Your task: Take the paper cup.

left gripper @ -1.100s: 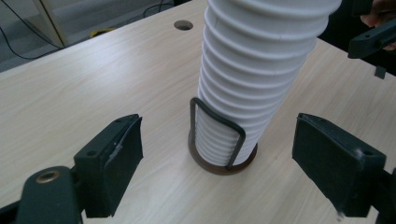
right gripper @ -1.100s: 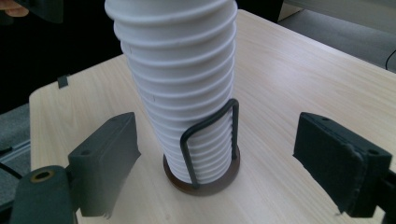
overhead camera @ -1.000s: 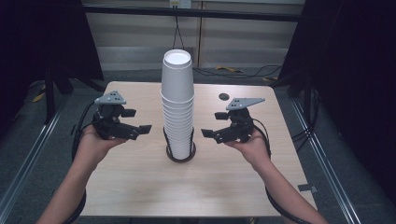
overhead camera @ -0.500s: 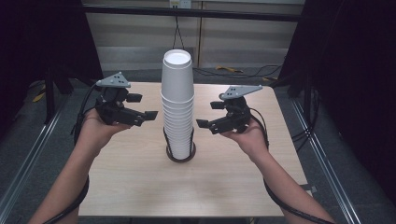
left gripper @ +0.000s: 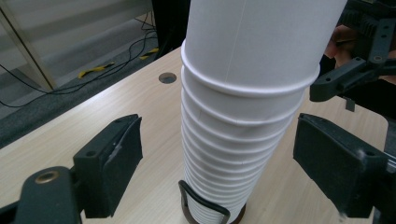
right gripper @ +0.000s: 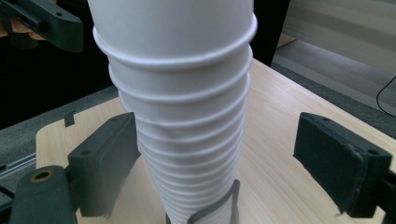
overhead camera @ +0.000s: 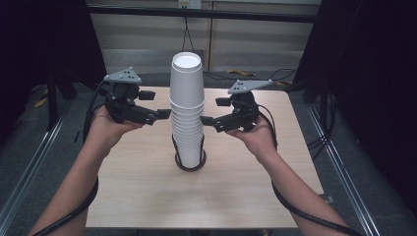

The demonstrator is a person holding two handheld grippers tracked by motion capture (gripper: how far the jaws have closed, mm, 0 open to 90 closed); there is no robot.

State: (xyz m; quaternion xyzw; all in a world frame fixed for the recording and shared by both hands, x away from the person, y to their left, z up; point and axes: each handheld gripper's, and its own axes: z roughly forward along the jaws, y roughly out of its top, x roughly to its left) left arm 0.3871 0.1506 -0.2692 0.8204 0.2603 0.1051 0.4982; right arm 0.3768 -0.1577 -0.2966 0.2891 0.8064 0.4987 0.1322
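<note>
High view is showing us holding the left gripper (overhead camera: 164, 114) and right gripper (overhead camera: 205, 120), jaws apart, flanking the upright stack of white paper cups (overhead camera: 187, 110) at mid-table, which we are judging light, crushable, best pinched gently under the top rim.

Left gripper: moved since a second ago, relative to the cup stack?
Yes. In the high view the left gripper has risen up the cup stack, from beside its lower rims to about mid-height, staying left of it without touching.

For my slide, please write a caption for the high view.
Two hand-held grippers flank a tall stack of white paper cups on a table.
</note>
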